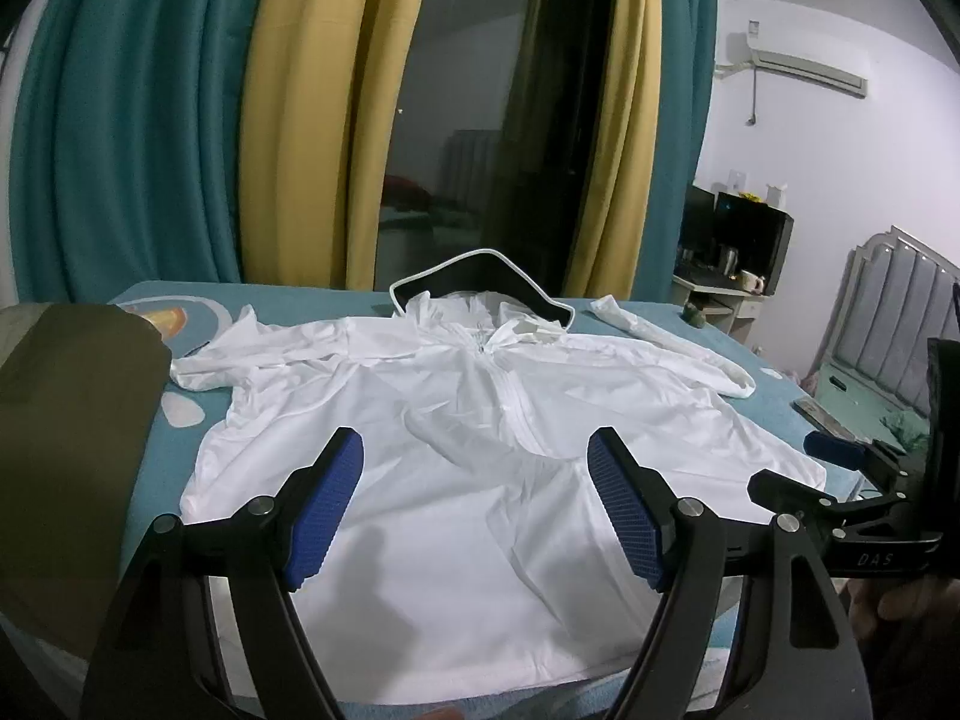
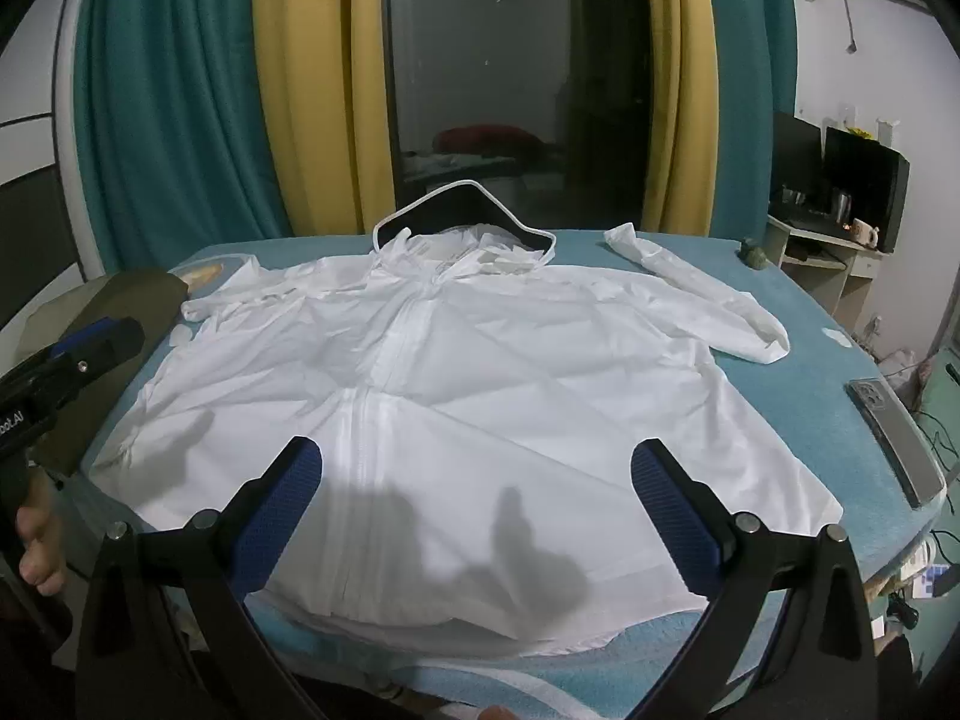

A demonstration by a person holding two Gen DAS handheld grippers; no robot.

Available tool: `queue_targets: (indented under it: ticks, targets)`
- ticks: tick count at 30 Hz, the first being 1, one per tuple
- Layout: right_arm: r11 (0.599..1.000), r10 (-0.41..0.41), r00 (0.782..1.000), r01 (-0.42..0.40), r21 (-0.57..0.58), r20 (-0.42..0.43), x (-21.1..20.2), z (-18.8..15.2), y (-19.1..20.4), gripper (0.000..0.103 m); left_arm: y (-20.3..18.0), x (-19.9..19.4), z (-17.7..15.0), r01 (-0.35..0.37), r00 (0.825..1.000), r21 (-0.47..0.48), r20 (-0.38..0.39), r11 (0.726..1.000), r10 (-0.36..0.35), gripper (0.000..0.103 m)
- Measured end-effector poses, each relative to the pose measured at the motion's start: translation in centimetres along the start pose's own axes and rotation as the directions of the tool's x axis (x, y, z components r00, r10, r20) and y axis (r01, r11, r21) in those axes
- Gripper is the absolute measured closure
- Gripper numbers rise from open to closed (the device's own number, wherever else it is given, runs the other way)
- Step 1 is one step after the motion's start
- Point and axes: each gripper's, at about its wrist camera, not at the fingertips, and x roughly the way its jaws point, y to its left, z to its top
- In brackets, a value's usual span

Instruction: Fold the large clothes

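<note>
A white zip-up hooded jacket [image 1: 456, 420] lies spread front-up on the teal table [image 1: 774, 396], with its hood [image 1: 480, 294] at the far edge and both sleeves out to the sides. It also shows in the right wrist view [image 2: 480, 384]. My left gripper [image 1: 477, 456] is open and empty, hovering above the jacket's lower part. My right gripper [image 2: 474, 468] is open and empty above the hem, right of the zipper [image 2: 384, 360]. The right gripper also shows at the right edge of the left wrist view [image 1: 840, 456].
A folded olive-green garment [image 1: 66, 420] lies on the table's left side. A phone [image 2: 894, 438] lies near the right edge. Teal and yellow curtains [image 2: 300, 90] hang behind the table. A desk with a monitor [image 2: 858, 186] stands at the right.
</note>
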Motion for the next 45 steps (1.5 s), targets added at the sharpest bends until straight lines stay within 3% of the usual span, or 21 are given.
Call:
queue_targets:
  ticks: [45]
  targets:
    - [1.000,-0.015,1.000,0.016,0.012,-0.011,-0.21,-0.34,-0.20,0.001,-0.07,0.22,-0.67,-0.002,1.000,-0.011,-0.020,1.000,0.002,0.023]
